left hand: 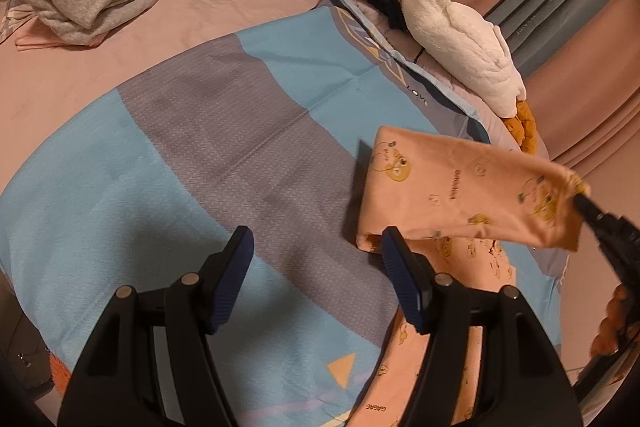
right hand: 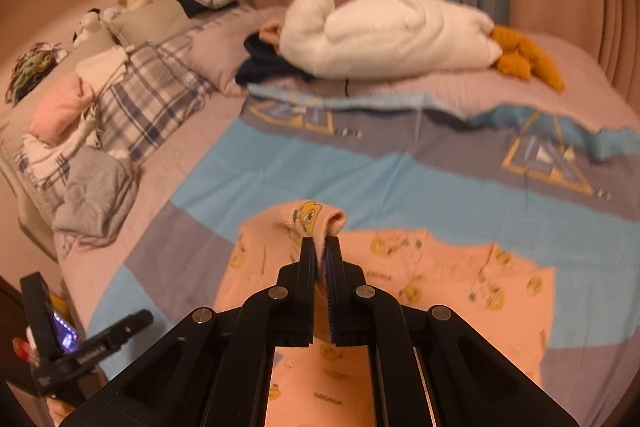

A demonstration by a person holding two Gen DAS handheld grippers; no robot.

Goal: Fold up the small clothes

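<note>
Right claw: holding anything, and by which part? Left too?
The right claw is shut on the peach printed garment, pinching a hemmed edge with that end raised off the bedspread. The left claw is open and holds nothing.

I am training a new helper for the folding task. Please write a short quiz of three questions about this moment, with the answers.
1. True or false: the right gripper is shut on the peach garment.
2. What lies behind the garment on the bed? A) white plush B) a book C) a lamp
3. Fill in: the left gripper has its jaws ____ and holds nothing.

Key: 1 true; 2 A; 3 open
</note>
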